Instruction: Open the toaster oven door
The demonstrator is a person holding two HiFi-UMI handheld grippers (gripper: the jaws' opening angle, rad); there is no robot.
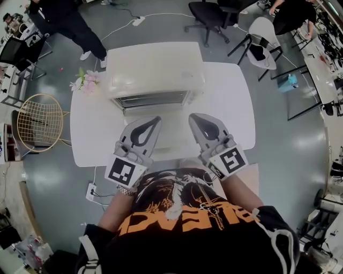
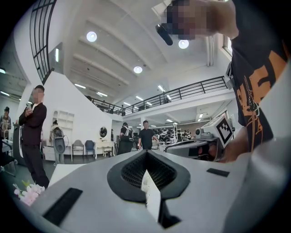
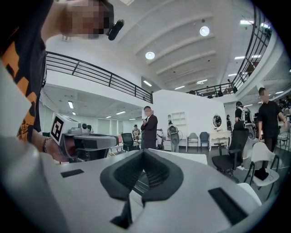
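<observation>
A white toaster oven (image 1: 155,72) stands at the back middle of the white table (image 1: 230,107), its glass door (image 1: 153,100) facing me and closed. My left gripper (image 1: 154,121) hovers over the table just in front of the door's left half, jaws together and empty. My right gripper (image 1: 193,117) mirrors it at the door's right corner, shut with nothing in it. Neither touches the oven. Both gripper views tilt upward into the hall; the left gripper (image 2: 146,152) and the right gripper (image 3: 143,152) show their tips meeting.
Pink flowers (image 1: 86,81) lie at the oven's left. A wire chair (image 1: 40,122) stands left of the table, office chairs (image 1: 214,16) and a white chair (image 1: 263,40) behind it. A power strip (image 1: 92,191) lies on the floor. People stand around the hall.
</observation>
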